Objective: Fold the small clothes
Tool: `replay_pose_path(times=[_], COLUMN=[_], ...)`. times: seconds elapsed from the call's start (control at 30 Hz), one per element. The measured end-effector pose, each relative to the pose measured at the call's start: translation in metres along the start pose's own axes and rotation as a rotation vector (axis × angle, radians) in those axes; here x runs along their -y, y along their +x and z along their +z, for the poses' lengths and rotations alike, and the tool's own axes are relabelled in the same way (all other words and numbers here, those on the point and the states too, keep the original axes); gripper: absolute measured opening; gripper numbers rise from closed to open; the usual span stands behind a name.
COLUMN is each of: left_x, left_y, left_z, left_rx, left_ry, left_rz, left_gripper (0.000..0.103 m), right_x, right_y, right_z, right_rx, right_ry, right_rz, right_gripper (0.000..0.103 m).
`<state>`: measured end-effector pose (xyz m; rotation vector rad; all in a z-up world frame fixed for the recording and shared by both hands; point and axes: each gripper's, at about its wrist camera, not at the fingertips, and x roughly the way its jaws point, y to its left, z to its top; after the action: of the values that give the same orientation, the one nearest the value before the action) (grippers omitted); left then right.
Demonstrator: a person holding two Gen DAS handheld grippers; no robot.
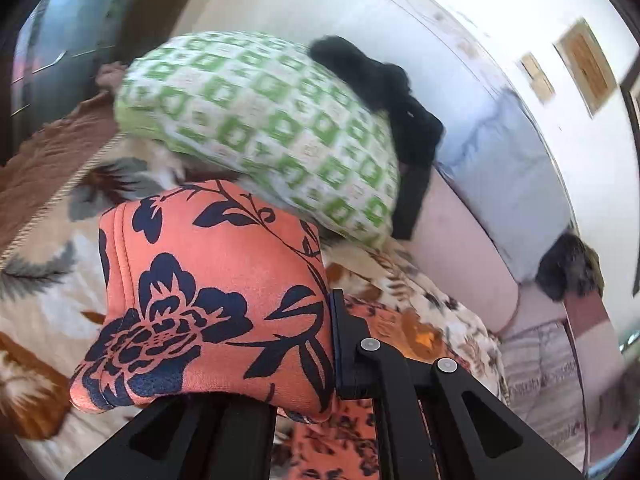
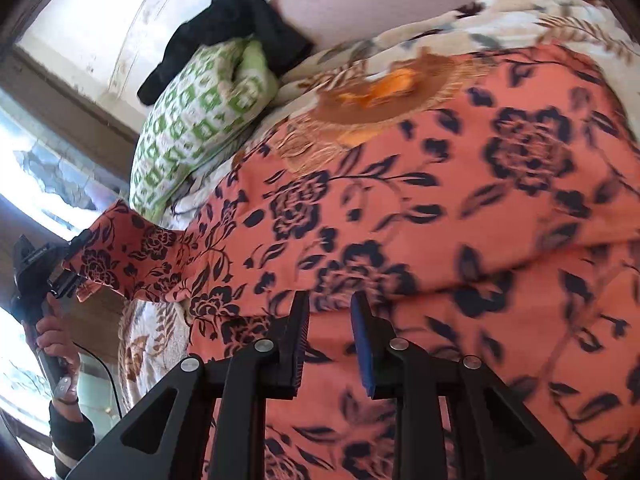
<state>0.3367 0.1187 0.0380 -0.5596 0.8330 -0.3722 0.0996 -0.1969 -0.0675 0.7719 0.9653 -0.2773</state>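
Right wrist view shows your left tool clenched on a corner of the orange floral garment spread over the bed's blanket, while your right tool hovers released, so carry that corner across evenly.

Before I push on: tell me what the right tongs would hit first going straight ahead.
Most likely the orange flowered garment, spread right ahead of the open right tongs; nothing sits between them. How near it lies is unclear.
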Motion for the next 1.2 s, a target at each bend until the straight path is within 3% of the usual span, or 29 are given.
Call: replay_pose_path(times=[0.13, 0.23, 0.33, 0.43, 0.53, 0.63, 0.7, 0.73, 0.77, 0.87, 0.93, 1.03, 1.1, 1.2], left_x=[0.071, 0.118, 0.154, 0.174, 0.190, 0.190, 0.177, 0.163, 0.146, 0.085, 0.052, 0.021, 0.033, 0.059], left_y=[0.041, 0.100, 0.166, 0.232, 0.255, 0.224, 0.190, 0.170, 0.152, 0.121, 0.117, 0.124, 0.150, 0.176], left_z=[-0.038, -0.073, -0.120, -0.148, -0.153, -0.135, -0.115, -0.107, -0.099, -0.076, -0.074, -0.077, -0.086, -0.103], left_rx=[-0.118, -0.239, -0.372, -0.507, -0.547, -0.501, -0.444, -0.412, -0.370, -0.267, -0.271, -0.297, -0.415, -0.536], left_ry=[0.086, 0.110, 0.153, 0.199, 0.247, 0.246, 0.204, 0.183, 0.150, 0.011, -0.069, -0.190, -0.174, -0.093], left_rz=[-0.060, -0.064, 0.014, 0.155, 0.225, 0.163, 0.083, 0.057, 0.031, -0.007, -0.021, -0.174, -0.250, -0.301], left_gripper=[0.004, 0.004, 0.004, 0.014, 0.021, 0.029, 0.043, 0.056, 0.063, 0.065, 0.064, 0.065, 0.065, 0.064], right_x=[0.033, 0.057, 0.086, 0.108, 0.127, 0.131, 0.122, 0.114, 0.103, 0.063, 0.028, -0.022, -0.036, -0.027], right_y=[-0.038, -0.064, -0.084, -0.097, -0.109, -0.114, -0.109, -0.104, -0.099, -0.080, -0.061, -0.032, -0.019, -0.015], right_z=[-0.004, -0.008, -0.014, -0.022, -0.028, -0.029, -0.024, -0.021, -0.017, -0.009, -0.007, -0.004, -0.001, 0.002], right_rx=[0.046, 0.073, 0.087, 0.095, 0.104, 0.120, 0.124, 0.120, 0.115, 0.086, 0.059, 0.019, 0.013, 0.041], right_ry=[0.036, 0.058, 0.098, 0.141, 0.184, 0.194, 0.177, 0.158, 0.126, -0.016, -0.131, -0.277, -0.272, -0.191], right_rz=[-0.018, -0.040, -0.060, -0.075, -0.088, -0.093, -0.101, -0.100, -0.101, -0.119, -0.134, -0.134, -0.129, -0.195], right_gripper=[0.028, 0.031, 0.033, 0.033, 0.033, 0.035, 0.036, 0.037, 0.037, 0.048, 0.052, 0.053, 0.053, 0.053])
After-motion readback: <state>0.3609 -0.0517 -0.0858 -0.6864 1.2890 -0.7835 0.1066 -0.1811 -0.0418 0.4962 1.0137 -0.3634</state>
